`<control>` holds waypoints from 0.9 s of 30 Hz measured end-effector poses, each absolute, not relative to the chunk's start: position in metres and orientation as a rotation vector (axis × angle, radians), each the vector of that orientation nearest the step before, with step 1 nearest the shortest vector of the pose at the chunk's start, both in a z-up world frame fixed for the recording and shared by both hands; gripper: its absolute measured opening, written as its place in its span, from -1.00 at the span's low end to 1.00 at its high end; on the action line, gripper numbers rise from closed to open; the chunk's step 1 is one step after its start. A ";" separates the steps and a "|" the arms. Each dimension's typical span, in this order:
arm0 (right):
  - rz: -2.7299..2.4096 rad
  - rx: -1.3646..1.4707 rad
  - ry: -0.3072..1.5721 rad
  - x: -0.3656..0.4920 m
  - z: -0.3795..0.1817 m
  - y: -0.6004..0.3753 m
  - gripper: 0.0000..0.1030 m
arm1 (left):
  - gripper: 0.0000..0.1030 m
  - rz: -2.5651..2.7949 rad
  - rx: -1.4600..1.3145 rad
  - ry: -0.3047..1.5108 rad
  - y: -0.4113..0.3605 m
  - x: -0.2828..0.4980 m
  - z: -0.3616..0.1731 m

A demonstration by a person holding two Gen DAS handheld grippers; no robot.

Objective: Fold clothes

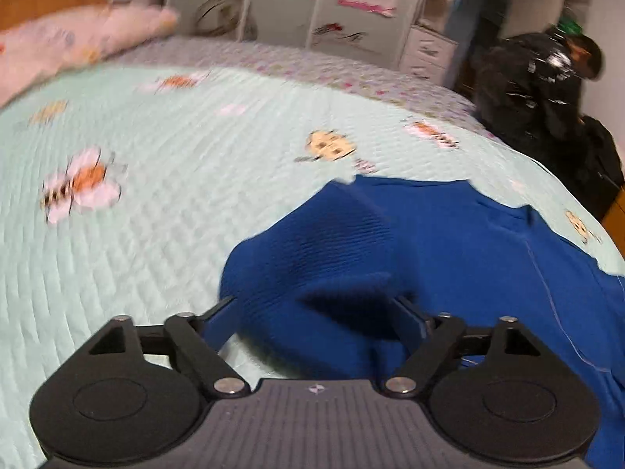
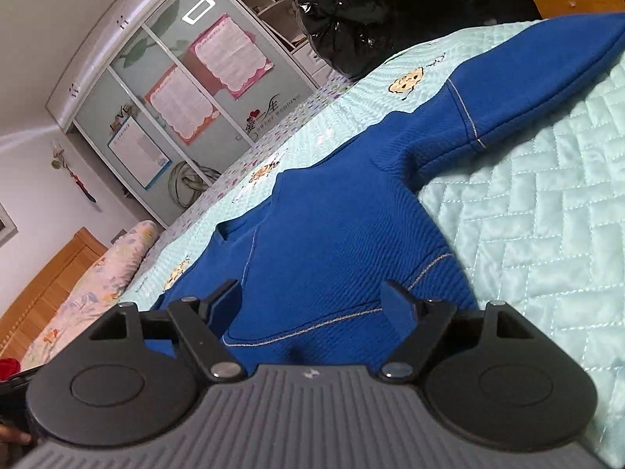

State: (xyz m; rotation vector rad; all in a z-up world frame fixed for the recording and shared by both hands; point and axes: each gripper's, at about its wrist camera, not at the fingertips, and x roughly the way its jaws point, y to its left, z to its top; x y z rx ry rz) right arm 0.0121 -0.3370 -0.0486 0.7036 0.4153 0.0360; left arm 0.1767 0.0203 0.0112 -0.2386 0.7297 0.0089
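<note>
A blue knitted sweater (image 2: 332,215) lies spread on the mint quilted bedspread (image 2: 547,234), one sleeve (image 2: 527,78) stretched out toward the upper right. My right gripper (image 2: 312,305) hovers open just over the sweater's lower body, nothing between its fingers. In the blurred left wrist view a raised bunch of the sweater (image 1: 312,258) sits between the wide-set fingers of my left gripper (image 1: 314,308). The left finger (image 1: 218,310) stands at the fabric's edge, the right finger (image 1: 410,312) is partly sunk in cloth. I see no pad pinching it.
A floral pillow (image 1: 78,39) and a wooden headboard (image 2: 47,281) mark the head of the bed. Beyond the far edge stand a wardrobe (image 2: 175,90) with posters on its doors and a shiny black jacket (image 2: 343,11). Bare quilt (image 1: 136,234) stretches left of the sweater.
</note>
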 end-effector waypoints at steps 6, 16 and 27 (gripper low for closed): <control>0.041 0.722 0.403 0.016 -0.054 -0.337 0.54 | 0.56 0.081 -0.220 0.770 0.027 0.188 -0.007; 0.040 0.709 0.416 0.015 -0.048 -0.339 0.55 | -0.62 0.017 -0.023 0.813 0.006 0.200 -0.005; 0.039 0.708 0.416 0.017 -0.049 -0.339 0.58 | -0.84 -0.021 0.011 0.829 0.023 0.209 0.010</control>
